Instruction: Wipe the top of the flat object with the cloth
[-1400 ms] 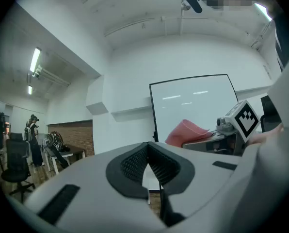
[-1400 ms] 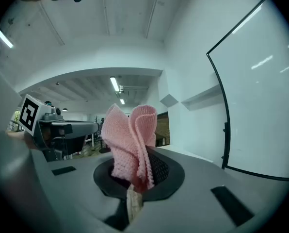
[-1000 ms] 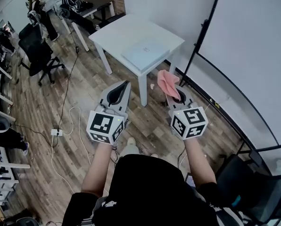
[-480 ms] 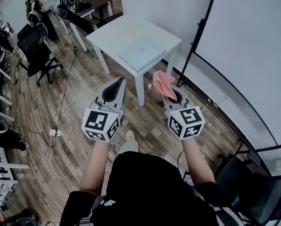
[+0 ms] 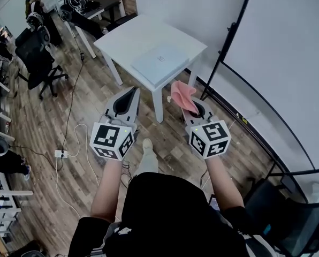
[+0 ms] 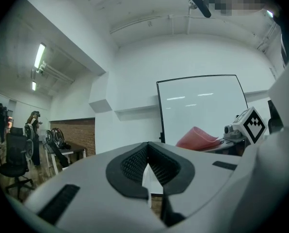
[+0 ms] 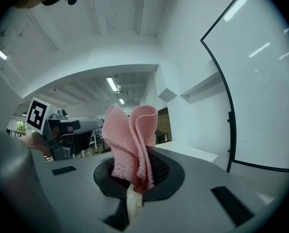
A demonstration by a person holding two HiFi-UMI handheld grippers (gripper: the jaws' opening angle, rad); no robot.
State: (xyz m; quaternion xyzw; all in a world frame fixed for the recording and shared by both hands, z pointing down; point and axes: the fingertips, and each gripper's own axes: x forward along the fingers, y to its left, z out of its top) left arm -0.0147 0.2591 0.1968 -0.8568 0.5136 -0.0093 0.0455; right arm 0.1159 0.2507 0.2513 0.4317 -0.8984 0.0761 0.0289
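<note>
— Fingers (image 7: 165, 173) of the right gripper (image 5: 195, 108) pinch the pink cloth (image 5: 181, 93); the left gripper (image 5: 131, 93) is pressed together, empty.
— Flat box (image 5: 160, 62)?
— On the white table (image 5: 122, 35), beyond its near corner, ahead-left of the cloth.

A: The cloth (image 7: 132, 144)?
B: Pink, coarse open knit, matt.
A: The left claw (image 6: 147, 165)?
B: Smooth matt grey plastic; black ribbed pads (image 6: 130, 161).
A: Worktop (image 5: 127, 39), floor (image 5: 90, 106)?
B: Smooth white with a faint sheen; the floor is wood-look planks.

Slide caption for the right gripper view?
Pink cloth pinched in the right tongs, white table ahead.
</note>
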